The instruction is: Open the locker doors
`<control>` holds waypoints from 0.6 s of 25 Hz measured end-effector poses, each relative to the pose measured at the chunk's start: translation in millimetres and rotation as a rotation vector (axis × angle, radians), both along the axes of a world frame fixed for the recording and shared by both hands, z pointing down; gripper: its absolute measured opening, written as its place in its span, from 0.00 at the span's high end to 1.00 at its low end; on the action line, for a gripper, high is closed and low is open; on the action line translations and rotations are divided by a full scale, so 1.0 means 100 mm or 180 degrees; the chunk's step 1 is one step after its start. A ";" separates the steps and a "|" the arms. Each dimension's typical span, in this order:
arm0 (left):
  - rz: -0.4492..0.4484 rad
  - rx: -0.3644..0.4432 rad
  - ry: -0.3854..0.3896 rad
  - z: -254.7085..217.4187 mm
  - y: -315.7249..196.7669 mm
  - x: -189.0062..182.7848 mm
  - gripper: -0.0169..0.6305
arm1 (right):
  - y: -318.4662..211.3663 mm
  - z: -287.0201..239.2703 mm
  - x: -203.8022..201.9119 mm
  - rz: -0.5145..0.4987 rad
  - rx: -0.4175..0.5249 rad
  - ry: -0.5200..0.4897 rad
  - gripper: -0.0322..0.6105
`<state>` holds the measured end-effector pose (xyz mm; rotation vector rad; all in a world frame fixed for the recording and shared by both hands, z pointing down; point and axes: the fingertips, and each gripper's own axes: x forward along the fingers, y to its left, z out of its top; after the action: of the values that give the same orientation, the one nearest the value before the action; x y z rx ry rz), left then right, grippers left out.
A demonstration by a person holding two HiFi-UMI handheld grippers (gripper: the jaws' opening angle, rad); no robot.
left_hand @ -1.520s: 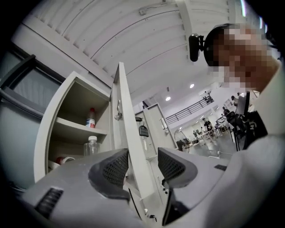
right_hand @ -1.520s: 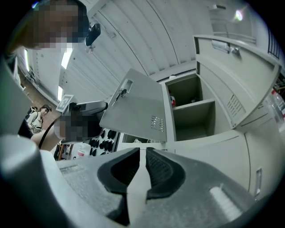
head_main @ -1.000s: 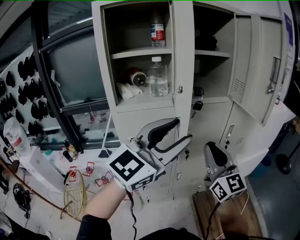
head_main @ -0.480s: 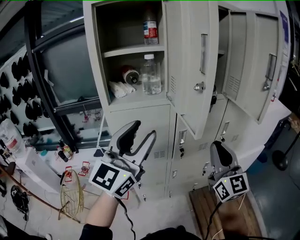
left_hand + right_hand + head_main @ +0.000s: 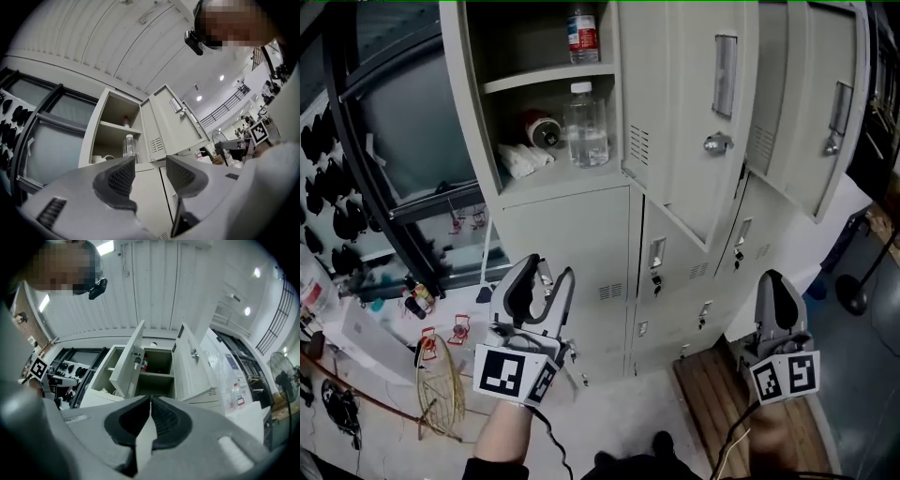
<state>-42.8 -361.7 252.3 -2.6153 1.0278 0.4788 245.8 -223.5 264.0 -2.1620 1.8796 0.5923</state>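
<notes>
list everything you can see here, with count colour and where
locker: one, beige, centre
upper doors: two, beige, both swung open
lower doors: several, beige, shut, below the open ones
bottles: two, clear, one on each shelf of the open left compartment
cylinder: one, red and white, lying on the lower shelf left of the bottle
white bundle: one, front of that shelf
wooden board: one, brown, floor at right
wire basket: one, yellowish, floor at left
left tongs: one, grey, low left, open, nothing between the jaws
right tongs: one, grey, low right, jaws closing, nothing between them
</notes>
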 end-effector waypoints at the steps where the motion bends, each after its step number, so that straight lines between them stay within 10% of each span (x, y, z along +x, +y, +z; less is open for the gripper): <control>1: -0.0002 0.0013 -0.0020 0.03 0.00 0.00 0.66 | 0.04 0.01 0.00 0.0052 0.0008 0.0005 0.95; 15: -0.0300 -0.0063 -0.0036 0.17 0.31 -0.01 0.66 | 0.27 -0.15 -0.08 -0.0112 0.0161 0.0330 0.95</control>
<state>-43.4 -330.8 269.8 -2.5696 1.1517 0.4335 237.5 -196.1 248.7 -2.0999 1.9282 0.7501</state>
